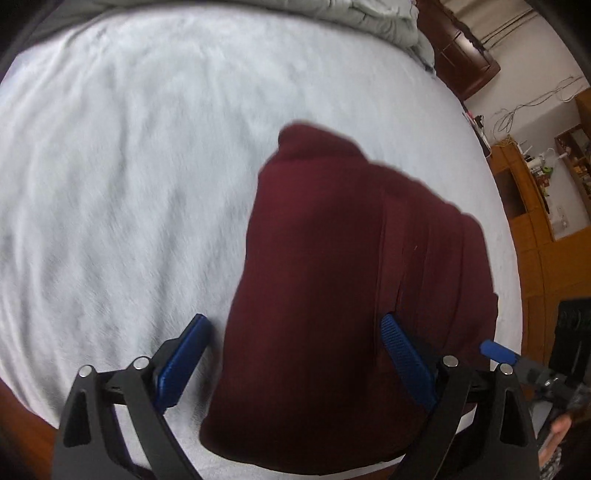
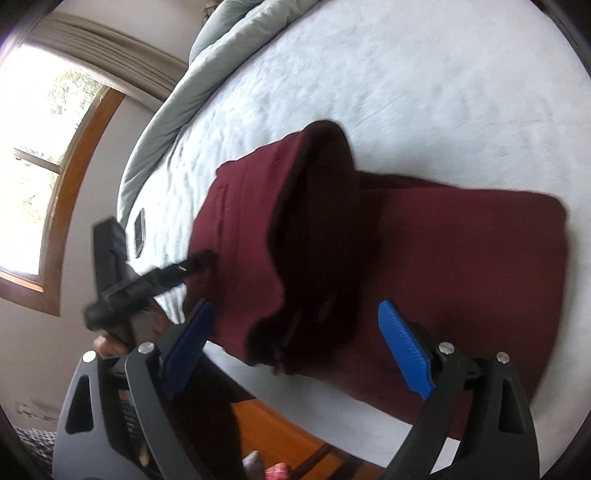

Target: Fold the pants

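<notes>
Dark maroon pants (image 1: pixel 332 277) lie folded in a thick bundle on the white bed (image 1: pixel 129 166), near its front edge. My left gripper (image 1: pixel 295 354) is open and empty, its blue fingers (image 1: pixel 404 354) wide apart just above the near part of the pants. In the right wrist view the pants (image 2: pixel 424 266) show a folded top layer with a raised fold. My right gripper (image 2: pixel 295 347) is open and empty above the pants' near edge. The left gripper's black body (image 2: pixel 147 284) shows at the left of that view.
A grey-green duvet (image 1: pixel 369 18) is bunched at the far end of the bed. A phone (image 2: pixel 139 230) lies on the bed near its left edge. A window (image 2: pixel 40 158) is at left. Wooden cabinets and shelves (image 1: pixel 535 206) stand at right, with wooden floor below.
</notes>
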Demonstrator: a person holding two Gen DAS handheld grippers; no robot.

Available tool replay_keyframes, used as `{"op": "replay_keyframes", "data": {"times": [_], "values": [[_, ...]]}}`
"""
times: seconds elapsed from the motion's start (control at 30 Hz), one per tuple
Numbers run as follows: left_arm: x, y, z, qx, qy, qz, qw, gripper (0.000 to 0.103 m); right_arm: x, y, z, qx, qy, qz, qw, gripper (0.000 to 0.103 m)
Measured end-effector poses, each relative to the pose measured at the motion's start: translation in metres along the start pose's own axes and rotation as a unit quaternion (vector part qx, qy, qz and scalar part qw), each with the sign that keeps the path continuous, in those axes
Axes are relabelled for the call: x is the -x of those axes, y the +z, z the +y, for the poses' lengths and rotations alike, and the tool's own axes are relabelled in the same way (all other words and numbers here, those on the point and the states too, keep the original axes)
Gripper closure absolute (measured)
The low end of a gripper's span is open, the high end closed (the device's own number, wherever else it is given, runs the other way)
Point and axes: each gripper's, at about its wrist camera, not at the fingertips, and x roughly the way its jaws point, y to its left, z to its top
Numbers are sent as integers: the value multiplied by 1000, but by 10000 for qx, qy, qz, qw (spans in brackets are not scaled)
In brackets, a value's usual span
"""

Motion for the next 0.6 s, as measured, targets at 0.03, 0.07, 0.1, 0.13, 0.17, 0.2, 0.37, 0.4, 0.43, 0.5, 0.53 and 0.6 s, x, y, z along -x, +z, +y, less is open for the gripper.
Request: {"op": "replay_keyframes", "data": {"times": [0.03,0.07,0.1,0.13,0.17,0.2,0.37,0.4,0.43,0.5,0.53,0.6], "values": [[0,-1,0,0,-32,-38,10000,7,-4,1,2,-44,54,73,9999,13],[-1,-2,-1,-13,-47,-35,10000,7,-7,1,3,-55,67,127,9999,13],[-2,-3,0,-21,-62,-31,10000,7,-11,1,4,-49,70,171,9998,13],[-4,-2,-2,-31,-77,-31,10000,7,-15,1,6,-45,67,247,9997,13],[-4,-2,-3,-49,-101,-35,9999,7,-19,1,6,-68,51,298,9995,13],[-3,-3,-2,-49,-128,-42,9999,7,-22,0,5,-110,34,343,9993,13],[-7,2,0,-47,-174,-42,9998,7,-41,-4,2,-168,-31,509,9986,12],[-6,2,1,-42,-190,-41,9998,7,-43,-5,3,-127,-52,500,9987,11],[-6,2,2,-39,-202,-38,9998,7,-44,-5,3,-97,-58,494,9987,10],[-6,3,4,14,-259,-30,9997,7,-45,-6,4,-71,-88,478,9988,10],[-6,4,6,34,-279,-28,9996,7,-45,-7,6,-12,-91,446,9990,10],[-1,4,15,49,-328,0,9994,7,-47,-7,11,106,-21,446,9989,10]]}}
